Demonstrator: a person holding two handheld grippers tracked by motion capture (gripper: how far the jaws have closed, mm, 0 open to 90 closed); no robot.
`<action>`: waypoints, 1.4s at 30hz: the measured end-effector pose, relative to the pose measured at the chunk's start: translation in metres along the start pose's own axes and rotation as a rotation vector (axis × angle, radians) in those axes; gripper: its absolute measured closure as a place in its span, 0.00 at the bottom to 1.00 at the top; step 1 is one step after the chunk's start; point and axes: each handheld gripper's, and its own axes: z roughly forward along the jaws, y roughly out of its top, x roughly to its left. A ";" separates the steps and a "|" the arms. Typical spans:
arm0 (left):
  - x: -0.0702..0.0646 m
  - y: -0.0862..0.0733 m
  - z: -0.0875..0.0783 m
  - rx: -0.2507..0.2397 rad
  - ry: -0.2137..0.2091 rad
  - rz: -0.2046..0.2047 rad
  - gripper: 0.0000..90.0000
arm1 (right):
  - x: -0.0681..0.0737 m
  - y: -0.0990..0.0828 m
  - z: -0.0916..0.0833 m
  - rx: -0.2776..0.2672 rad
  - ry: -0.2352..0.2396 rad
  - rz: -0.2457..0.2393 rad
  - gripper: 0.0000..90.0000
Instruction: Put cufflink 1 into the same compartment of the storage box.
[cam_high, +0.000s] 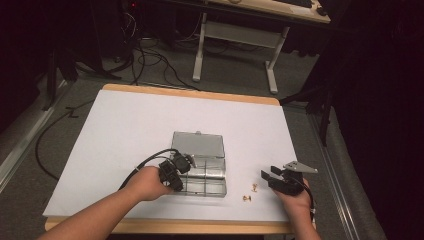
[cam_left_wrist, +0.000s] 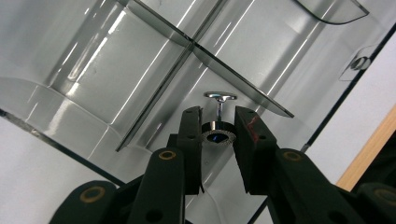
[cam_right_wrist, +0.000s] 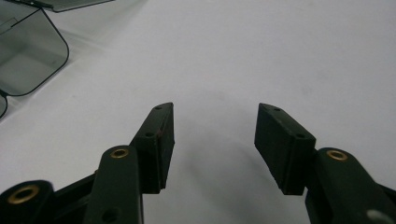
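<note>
Clear dividers (cam_left_wrist: 196, 46) close around the left hand-held gripper (cam_left_wrist: 218, 135).

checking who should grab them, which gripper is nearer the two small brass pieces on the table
Right. The right gripper hovers open just beside the brass pieces, jaws pointing toward them. The left gripper is farther off, over the clear compartment box, shut on a small metal fitting.
</note>
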 end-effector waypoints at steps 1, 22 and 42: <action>0.000 0.000 0.000 -0.001 -0.003 0.000 0.81 | 0.000 0.000 0.000 -0.001 0.000 0.000 0.54; 0.003 -0.001 -0.003 -0.018 -0.011 -0.021 0.77 | 0.000 0.000 0.000 0.001 0.000 0.000 0.54; 0.017 -0.009 -0.049 -0.087 0.060 -0.058 0.73 | 0.000 0.000 0.000 0.006 0.002 -0.002 0.53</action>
